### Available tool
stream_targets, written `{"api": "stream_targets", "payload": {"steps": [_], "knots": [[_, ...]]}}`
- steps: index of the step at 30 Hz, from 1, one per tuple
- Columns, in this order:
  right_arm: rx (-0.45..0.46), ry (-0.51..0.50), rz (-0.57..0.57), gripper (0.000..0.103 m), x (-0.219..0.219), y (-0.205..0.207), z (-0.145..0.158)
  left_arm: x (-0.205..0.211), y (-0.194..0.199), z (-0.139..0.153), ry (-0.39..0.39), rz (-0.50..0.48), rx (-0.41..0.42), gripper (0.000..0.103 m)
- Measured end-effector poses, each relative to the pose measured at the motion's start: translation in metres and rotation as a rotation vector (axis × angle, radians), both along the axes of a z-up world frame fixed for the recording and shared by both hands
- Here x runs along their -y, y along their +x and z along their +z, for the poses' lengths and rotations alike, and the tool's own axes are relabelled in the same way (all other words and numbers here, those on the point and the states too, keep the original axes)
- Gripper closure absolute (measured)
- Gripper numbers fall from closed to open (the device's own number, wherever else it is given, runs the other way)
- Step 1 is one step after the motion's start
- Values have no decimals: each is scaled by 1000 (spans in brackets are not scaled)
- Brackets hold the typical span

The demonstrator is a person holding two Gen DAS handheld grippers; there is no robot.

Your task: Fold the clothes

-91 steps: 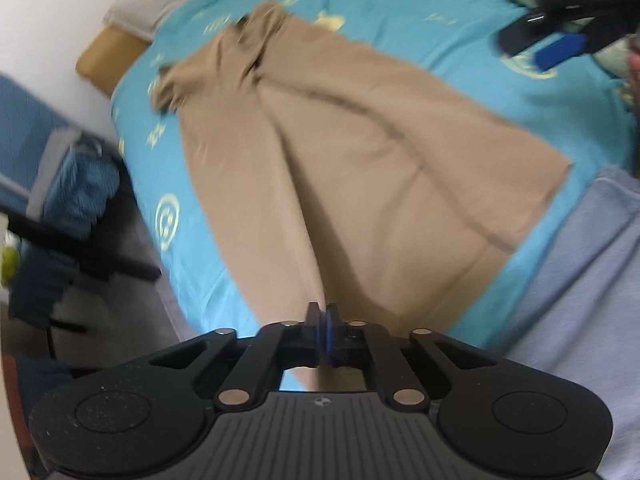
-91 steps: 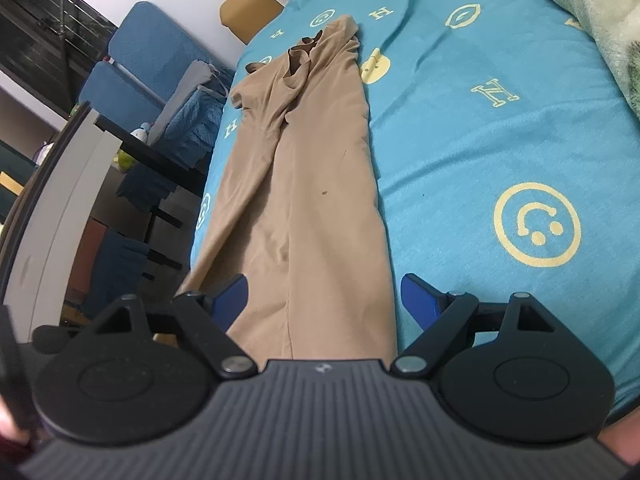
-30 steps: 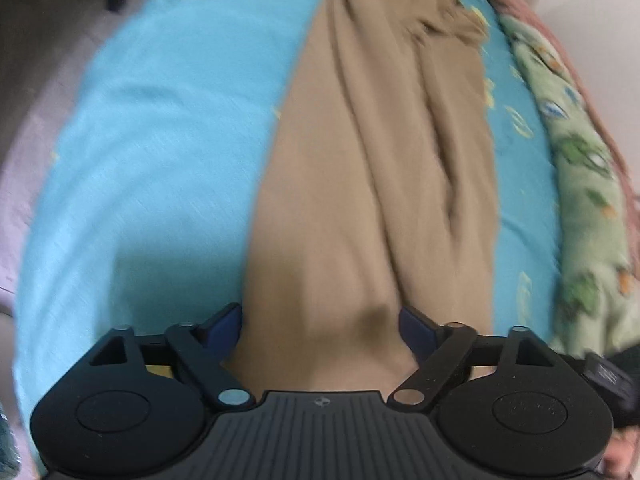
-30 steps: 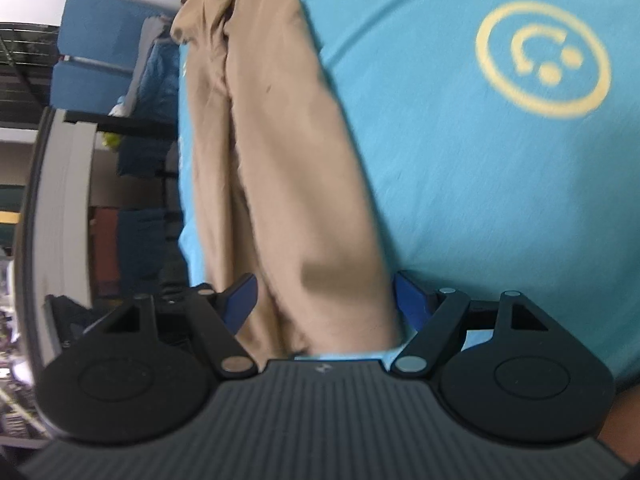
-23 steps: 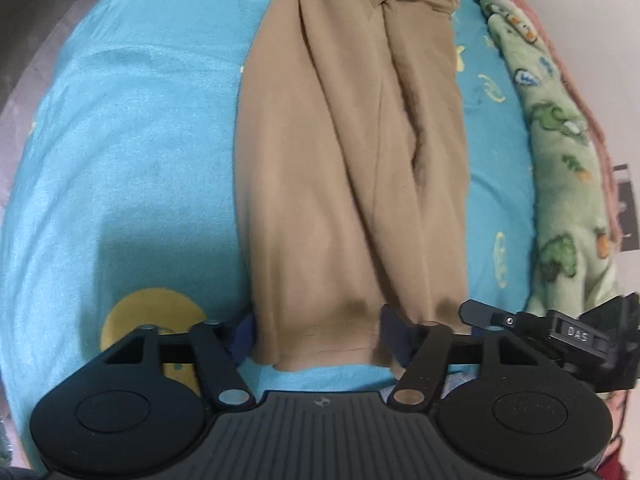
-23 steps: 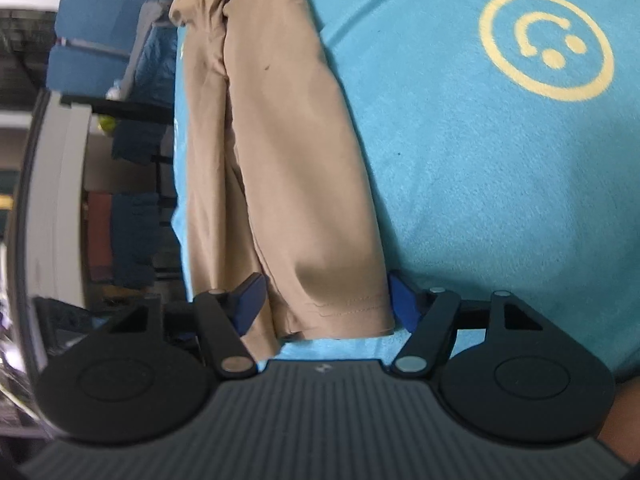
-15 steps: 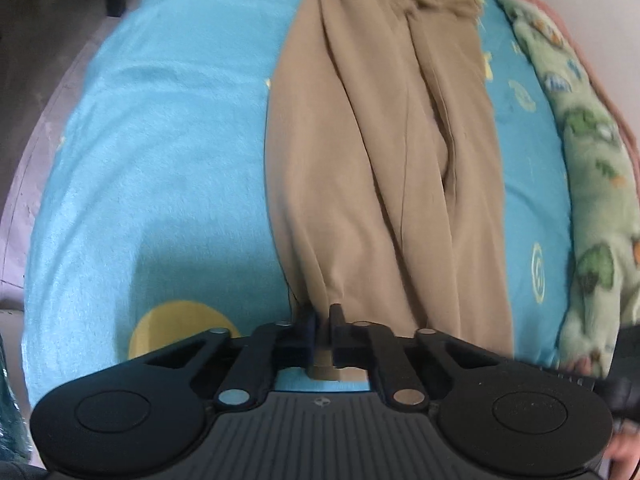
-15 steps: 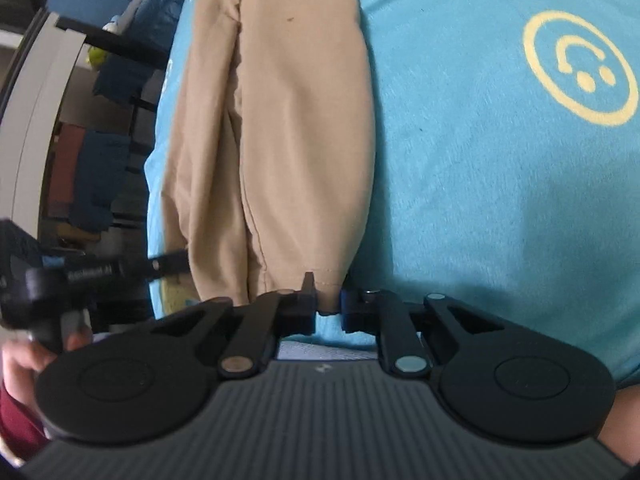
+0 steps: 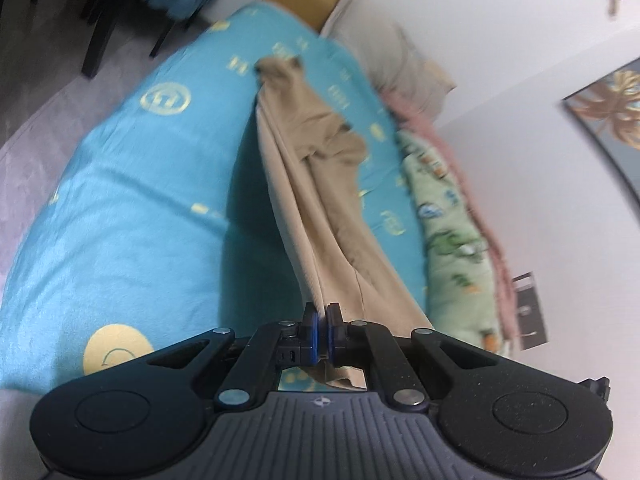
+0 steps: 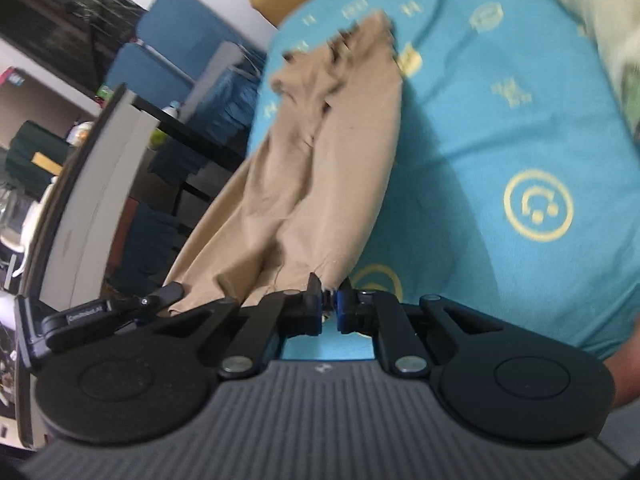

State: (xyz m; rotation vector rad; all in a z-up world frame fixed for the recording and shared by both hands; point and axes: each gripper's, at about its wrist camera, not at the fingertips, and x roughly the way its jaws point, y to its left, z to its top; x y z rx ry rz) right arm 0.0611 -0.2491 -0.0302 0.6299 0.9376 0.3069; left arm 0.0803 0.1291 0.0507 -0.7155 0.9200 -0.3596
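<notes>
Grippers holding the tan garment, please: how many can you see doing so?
2. The left gripper is shut on the tan garment at its near hem; the right gripper pinches the same hem, further along.

— Where am I looking from on the left?

— From just behind the left gripper, angled down along its fingers over the teal bed sheet, facing the pillow and the white wall.

— And my right view?

— It sits just as close behind the right gripper, angled down across the same bed toward the blue chair and a desk.

— What do they share?

— The tan garment and the sheet; my right view also catches the left gripper at its left edge.
</notes>
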Motion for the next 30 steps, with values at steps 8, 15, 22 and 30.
{"api": "stream_targets", "payload": {"steps": [8,15,22,30], "knots": [[60,-14,22,94,-2,-62,23,-7,-93,18,-37,-11,72,99],[46,-1,-25,94,12,-65,18,-18,-92,1,-44,23,40,99],[45,20,-83,94,17,5,10,-6,-6,4,20,58,33,99],[25,-3,-138,94,18,108,-14,21,105,-9,166,84,58,99]]}}
